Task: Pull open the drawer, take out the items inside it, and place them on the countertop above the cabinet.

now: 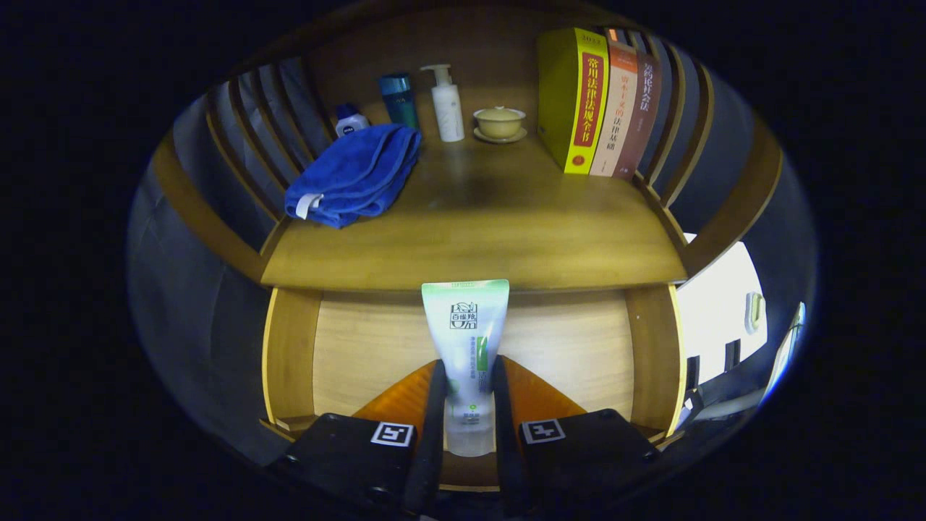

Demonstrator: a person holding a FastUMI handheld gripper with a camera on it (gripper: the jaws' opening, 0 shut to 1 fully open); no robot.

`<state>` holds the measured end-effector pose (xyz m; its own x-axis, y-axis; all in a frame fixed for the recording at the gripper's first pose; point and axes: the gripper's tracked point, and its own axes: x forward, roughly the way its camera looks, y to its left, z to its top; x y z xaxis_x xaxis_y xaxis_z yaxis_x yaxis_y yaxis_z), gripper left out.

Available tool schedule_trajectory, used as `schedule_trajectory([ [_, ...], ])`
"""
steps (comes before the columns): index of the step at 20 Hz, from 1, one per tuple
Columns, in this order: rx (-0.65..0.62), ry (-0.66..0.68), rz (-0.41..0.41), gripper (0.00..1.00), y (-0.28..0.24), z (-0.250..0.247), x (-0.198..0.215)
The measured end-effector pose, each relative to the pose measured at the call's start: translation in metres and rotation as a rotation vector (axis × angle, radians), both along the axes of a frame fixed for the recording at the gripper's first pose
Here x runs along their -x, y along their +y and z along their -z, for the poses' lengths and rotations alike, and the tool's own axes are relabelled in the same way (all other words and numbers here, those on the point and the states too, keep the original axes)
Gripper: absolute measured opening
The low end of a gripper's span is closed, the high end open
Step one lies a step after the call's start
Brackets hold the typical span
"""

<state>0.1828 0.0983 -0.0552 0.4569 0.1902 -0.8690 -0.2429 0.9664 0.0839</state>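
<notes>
My gripper (466, 412) is shut on a white and green tube (464, 347), both fingers pressing on its lower part. The tube stands upright between the fingers, its flat crimped end on top. It hangs over the pulled-out wooden drawer (362, 347), whose pale bottom shows to either side of the tube. Just beyond the tube's top runs the front edge of the wooden countertop (477, 239) above the cabinet.
On the countertop lie a folded blue towel (354, 174) at the left, a small blue-capped jar (351, 120), a teal bottle (398, 99), a white pump bottle (447, 105) and a lidded cup on a saucer (499, 123). Three upright books (600, 101) stand at the right. Slatted rails (253, 130) flank both sides.
</notes>
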Motion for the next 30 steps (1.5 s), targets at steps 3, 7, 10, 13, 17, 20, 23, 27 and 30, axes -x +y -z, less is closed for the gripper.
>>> schedule_trajectory([
  [3,-0.004,-0.028,0.021,0.41,0.002,-0.011,-0.028],
  [7,0.013,-0.067,0.028,0.41,0.006,-0.026,-0.07],
  [10,0.024,-0.068,0.018,0.41,0.012,-0.026,-0.094],
  [13,0.018,-0.076,0.027,0.41,0.018,-0.022,-0.124],
  [17,0.005,-0.099,0.04,0.41,0.03,-0.018,-0.166],
  [20,0.018,-0.102,0.025,0.41,0.037,-0.008,-0.187],
  [23,0.013,-0.098,-0.01,0.41,0.049,0.002,-0.196],
  [27,0.011,-0.097,-0.014,0.42,0.053,0.009,-0.2],
  [30,0.006,-0.081,0.003,0.45,0.051,0.015,-0.199],
])
